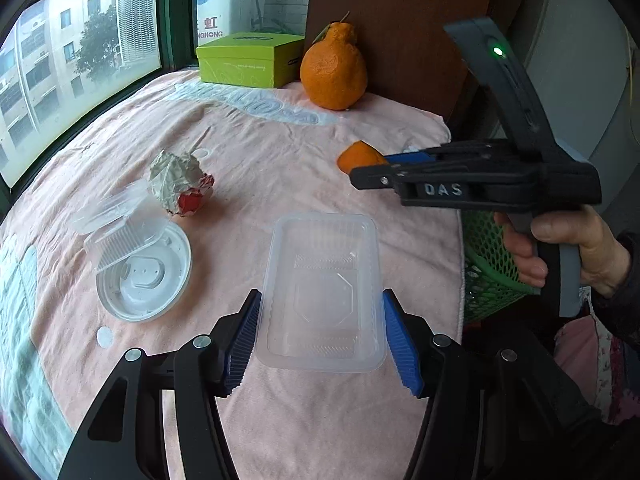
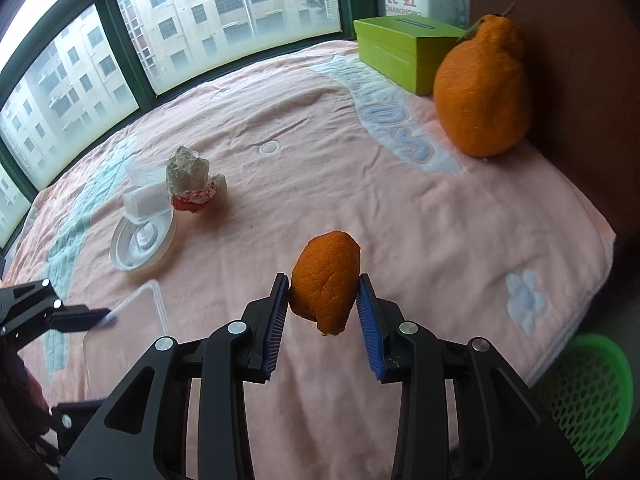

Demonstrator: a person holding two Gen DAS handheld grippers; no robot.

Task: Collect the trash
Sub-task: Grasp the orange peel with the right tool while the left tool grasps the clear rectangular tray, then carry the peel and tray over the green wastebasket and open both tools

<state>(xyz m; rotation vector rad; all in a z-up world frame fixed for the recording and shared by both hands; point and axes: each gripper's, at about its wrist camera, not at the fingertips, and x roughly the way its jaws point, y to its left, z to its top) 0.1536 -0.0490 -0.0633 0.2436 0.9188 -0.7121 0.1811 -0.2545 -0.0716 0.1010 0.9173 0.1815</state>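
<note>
here, clear tray (image 1: 322,292) empty, green basket (image 2: 588,396)

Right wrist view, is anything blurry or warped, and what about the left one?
Right wrist view: window frame bows from fisheye; green basket at the edge is soft; orange peel is sharp. Left wrist view: same bowing at the edges; clear tray is sharp, daylight soft, shadows faint.

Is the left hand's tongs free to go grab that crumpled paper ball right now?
Probably not yet. The left tongs are already closed on the clear plastic tray, so they would have to drop it first. The path across the towel to the paper ball looks unobstructed.
</note>
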